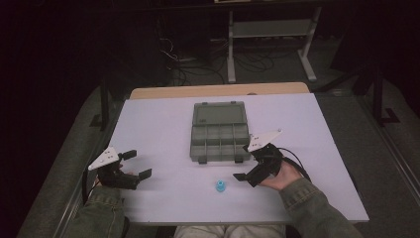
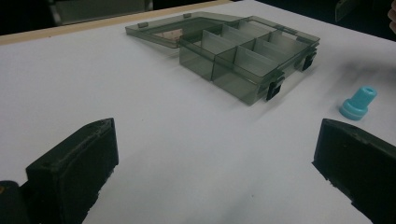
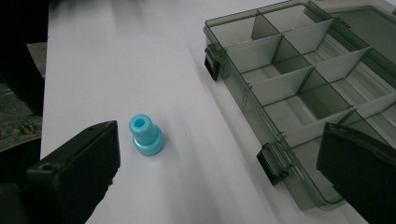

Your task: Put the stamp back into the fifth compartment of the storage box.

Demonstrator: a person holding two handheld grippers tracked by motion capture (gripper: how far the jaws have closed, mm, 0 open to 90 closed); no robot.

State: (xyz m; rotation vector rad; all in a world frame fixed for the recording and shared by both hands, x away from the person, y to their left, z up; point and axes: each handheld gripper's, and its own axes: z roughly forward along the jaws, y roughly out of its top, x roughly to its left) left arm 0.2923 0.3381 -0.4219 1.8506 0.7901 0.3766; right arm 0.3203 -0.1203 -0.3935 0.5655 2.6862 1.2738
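A small light-blue plastic piece (image 1: 220,186) (image 2: 357,103) (image 3: 146,135) stands upright on the white table near the front edge. Behind it lies a smoky clear organizer box (image 1: 219,137) (image 2: 250,60) (image 3: 303,88), its lid folded back flat and its compartments bare. My right gripper (image 1: 244,162) (image 3: 219,177) is open, just right of the blue piece and at the box's near right corner. My left gripper (image 1: 138,163) (image 2: 215,172) is open at the front left, well apart from both, with nothing between its jaws.
The white board (image 1: 307,129) rests on a wooden table whose edge shows at the back. Beyond it stand a metal frame (image 1: 270,29) and loose cables on a dark floor. Two black latches (image 3: 273,163) stick out from the box's front wall.
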